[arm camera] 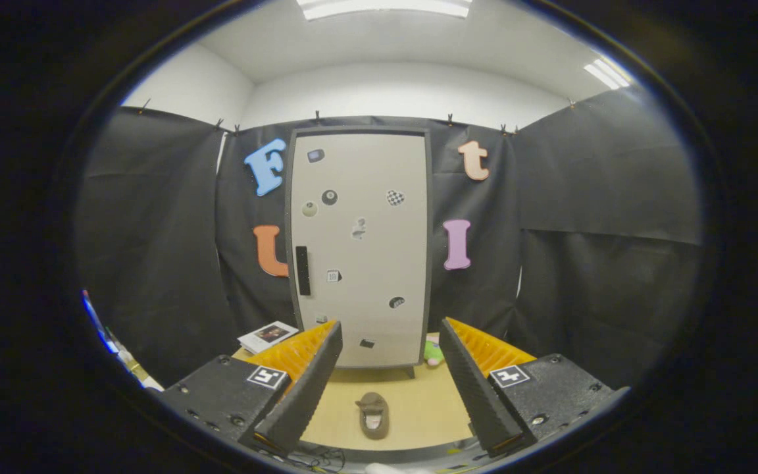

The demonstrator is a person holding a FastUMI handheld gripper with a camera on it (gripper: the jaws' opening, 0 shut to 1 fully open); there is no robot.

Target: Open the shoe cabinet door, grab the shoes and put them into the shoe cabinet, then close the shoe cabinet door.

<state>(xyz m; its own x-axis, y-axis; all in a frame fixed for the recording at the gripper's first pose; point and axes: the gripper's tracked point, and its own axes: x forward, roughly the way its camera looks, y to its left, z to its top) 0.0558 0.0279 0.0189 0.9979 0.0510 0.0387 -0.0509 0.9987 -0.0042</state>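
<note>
Pale wood makes up the surface (418, 401), and on it a brown shoe (373, 415) lies between the two fingers, ahead of them, its opening facing the camera. The gripper (385, 342) hangs above the near edge with its jaws wide apart, holding nothing. Beyond the shoe stands the cabinet (360, 247), tall and light grey in a dark frame, its door shut, with a black handle (303, 270) near its left edge and small stickers scattered over the front. A booklet (268, 336) lies on the surface left of the cabinet, and a green and pink toy (433, 350) sits at its right foot. Nothing stands between the shoe and the door.
</note>
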